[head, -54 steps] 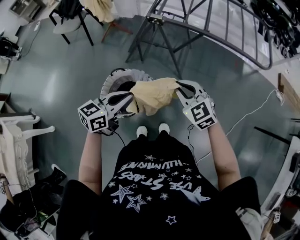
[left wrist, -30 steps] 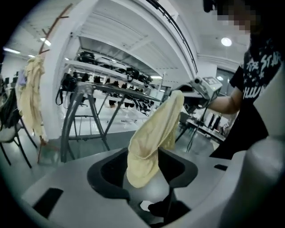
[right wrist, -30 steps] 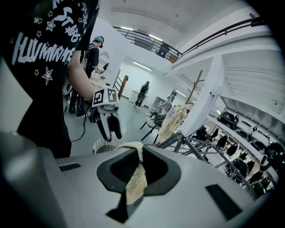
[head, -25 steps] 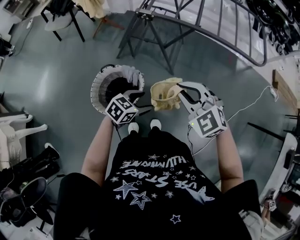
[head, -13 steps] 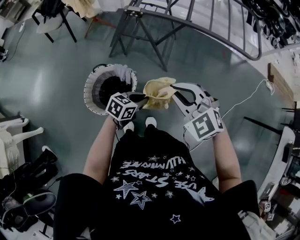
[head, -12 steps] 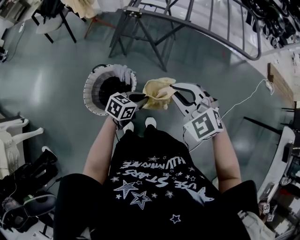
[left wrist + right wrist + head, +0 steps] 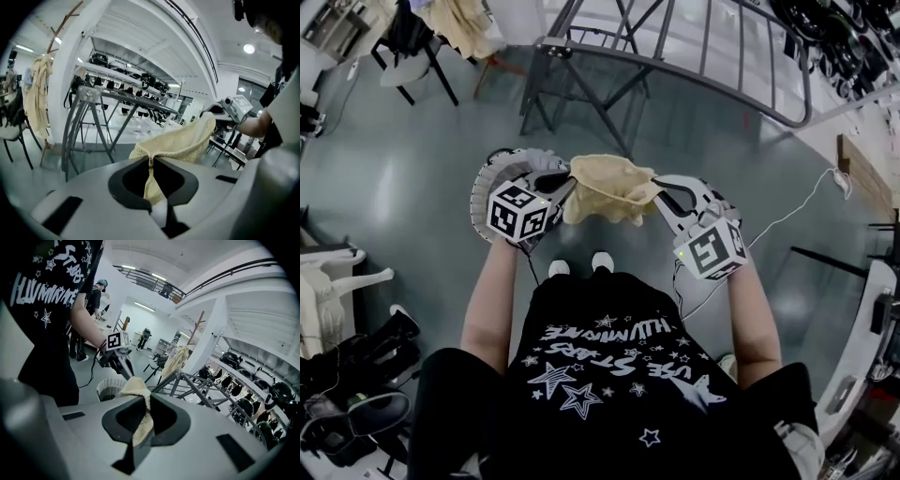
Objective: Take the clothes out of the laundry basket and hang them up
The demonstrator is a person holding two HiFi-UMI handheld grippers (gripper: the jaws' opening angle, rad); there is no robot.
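Note:
A cream knitted garment (image 7: 609, 187) hangs stretched between my two grippers at chest height. My left gripper (image 7: 567, 180) pinches its left edge; its jaws are still closing, with the fabric (image 7: 187, 136) pressed between them. My right gripper (image 7: 656, 185) is shut on the other edge, and cloth (image 7: 133, 385) bulges out of its jaws. The white laundry basket (image 7: 483, 192) stands on the floor, mostly hidden behind the left gripper, and looks dark inside in the right gripper view (image 7: 110, 389). A grey metal drying rack (image 7: 675, 56) stands just beyond the garment.
A cream cloth hangs by a chair (image 7: 459, 23) at the far left. A white cable (image 7: 787, 225) runs across the floor on the right. Dark clutter (image 7: 356, 375) lies at the near left. The person's feet (image 7: 577, 265) are below the garment.
The left gripper came over from above the basket, closed on the garment's free edge and rose. The garment is now spread between both grippers, higher and nearer the rack.

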